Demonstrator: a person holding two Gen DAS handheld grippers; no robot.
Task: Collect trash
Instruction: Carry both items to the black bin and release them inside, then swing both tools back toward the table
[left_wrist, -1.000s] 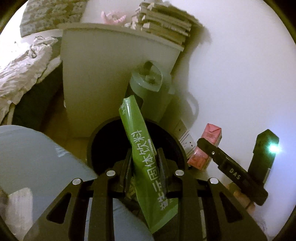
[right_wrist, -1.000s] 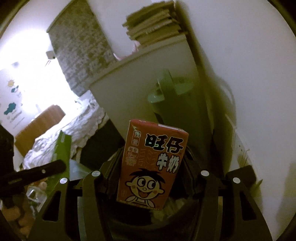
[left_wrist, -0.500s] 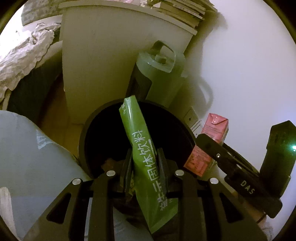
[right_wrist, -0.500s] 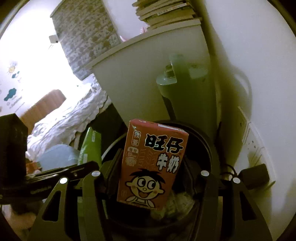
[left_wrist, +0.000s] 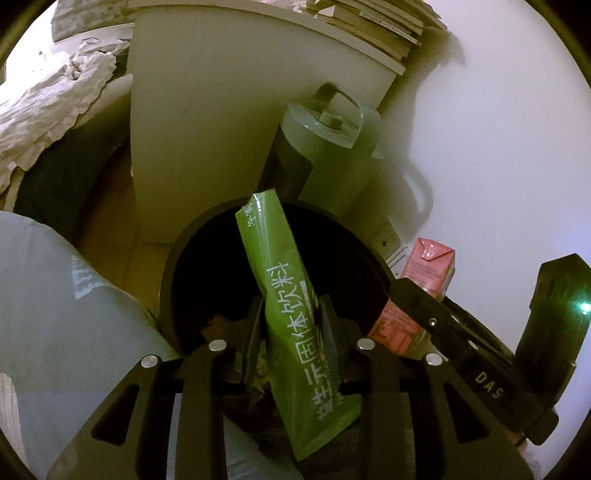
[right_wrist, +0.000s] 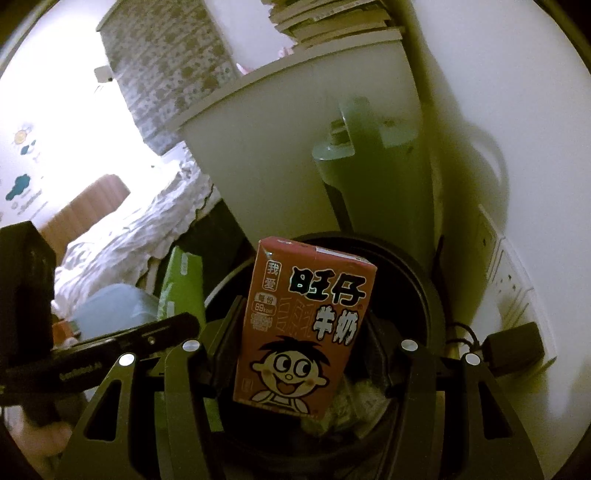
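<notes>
1. The left hand-held gripper (left_wrist: 290, 325) pinches a green drink sachet (left_wrist: 291, 314) between its two fingers. The sachet is long and flat with white Chinese lettering. It is tilted, its top leaning left, and it hangs over the mouth of the black trash bin (left_wrist: 177, 258).
2. The right hand-held gripper (right_wrist: 304, 354) clamps a red milk carton (right_wrist: 306, 325) at its sides. The carton is upright with a slight lean and shows a cartoon face and bold black characters. It sits above the bin's opening, just inside the rim (right_wrist: 424, 291).
3. Crumpled scraps, probably wrappers (right_wrist: 354, 402), lie in the bin below the carton.
4. A grey-green jug (left_wrist: 325, 147) stands just behind the bin, against a pale cabinet (left_wrist: 207, 129). Stacked books (left_wrist: 376, 22) rest on the cabinet.
5. A bed (right_wrist: 122, 240) with rumpled covers lies to the left.
</notes>
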